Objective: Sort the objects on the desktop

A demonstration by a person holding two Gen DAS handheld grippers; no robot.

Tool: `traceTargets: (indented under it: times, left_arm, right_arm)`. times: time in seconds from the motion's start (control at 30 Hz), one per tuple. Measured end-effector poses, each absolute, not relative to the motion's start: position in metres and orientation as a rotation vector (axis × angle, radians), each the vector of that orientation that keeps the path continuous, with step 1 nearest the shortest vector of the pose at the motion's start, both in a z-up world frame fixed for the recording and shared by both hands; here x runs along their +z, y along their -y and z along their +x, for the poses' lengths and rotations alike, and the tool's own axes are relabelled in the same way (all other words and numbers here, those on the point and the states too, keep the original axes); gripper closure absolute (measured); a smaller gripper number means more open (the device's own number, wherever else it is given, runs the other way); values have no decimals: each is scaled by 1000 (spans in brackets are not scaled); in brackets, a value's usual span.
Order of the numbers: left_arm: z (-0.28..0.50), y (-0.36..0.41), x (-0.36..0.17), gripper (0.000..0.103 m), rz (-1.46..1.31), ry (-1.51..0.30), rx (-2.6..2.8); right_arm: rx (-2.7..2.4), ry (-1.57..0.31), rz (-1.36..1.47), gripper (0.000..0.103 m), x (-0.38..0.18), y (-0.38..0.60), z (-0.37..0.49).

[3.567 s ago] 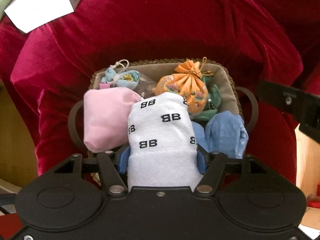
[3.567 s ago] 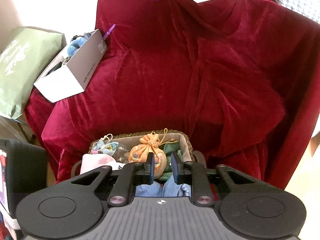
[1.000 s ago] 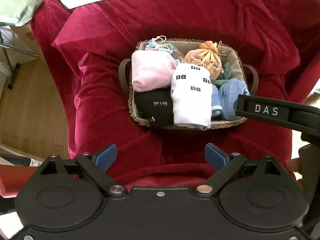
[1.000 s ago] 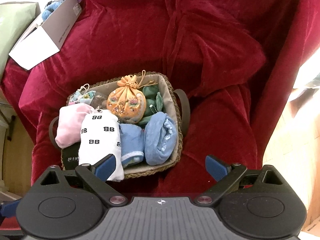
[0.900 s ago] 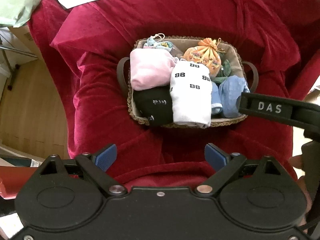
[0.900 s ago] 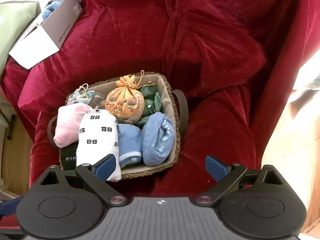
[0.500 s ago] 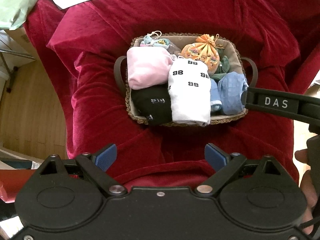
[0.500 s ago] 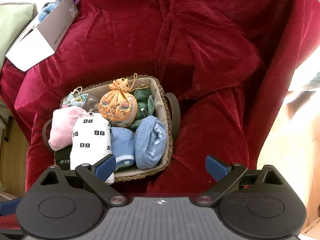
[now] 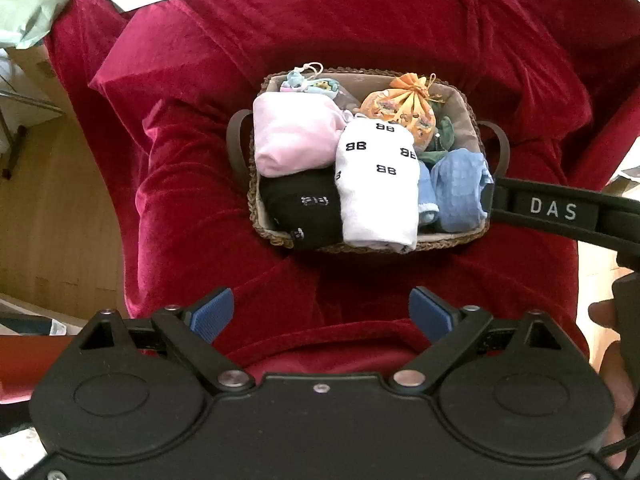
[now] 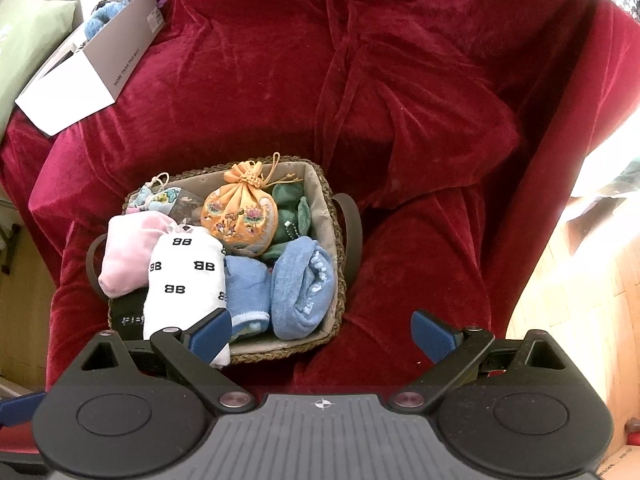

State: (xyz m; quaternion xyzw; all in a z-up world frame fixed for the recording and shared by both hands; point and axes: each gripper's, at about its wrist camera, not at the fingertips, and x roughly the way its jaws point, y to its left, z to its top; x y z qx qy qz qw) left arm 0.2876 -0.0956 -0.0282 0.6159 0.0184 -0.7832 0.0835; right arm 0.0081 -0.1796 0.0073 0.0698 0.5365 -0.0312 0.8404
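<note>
The white rolled sock printed with black "BB" marks (image 9: 376, 184), which was clamped between the blue pads of the left gripper (image 9: 322, 312) a few seconds ago, is now seen lying in the woven wicker basket with dark loop handles (image 9: 452, 242), its near end draped over the basket's near rim. It is bedded between the black rolled sock (image 9: 304, 208) at the near left corner and a pale blue rolled sock (image 9: 426, 196), with the pink rolled cloth bundle (image 9: 296, 138) touching it toward the far left corner. The left gripper is now held well back from the basket, over the dark red velvet cloth (image 9: 360, 32), with its jaws spread wide and nothing between them. The right gripper (image 10: 322, 334), which was nearly shut over the basket earlier, is likewise spread wide and empty, one blue pad overlapping the white sock's near end in its own view without a visible touch. The orange embroidered drawstring pouch (image 10: 240, 214), the dark green soft toy (image 10: 290, 210) and the larger blue textured cloth roll (image 10: 304, 288) are kept along the basket's right side, and a small pale blue pouch (image 10: 158, 196) is tucked in the far left corner. No loose item is seen on the velvet, so the sorting is judged complete or nearly so, with both grippers withdrawn.
</note>
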Motion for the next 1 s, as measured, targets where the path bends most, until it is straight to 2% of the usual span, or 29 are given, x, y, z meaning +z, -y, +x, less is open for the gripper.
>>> traceTargets:
  times: [1.0]
  left_arm:
    - [291,94,-26,11,1826,-27,-2373]
  right_arm:
    - [-56,-1135,134,6,13,169,6]
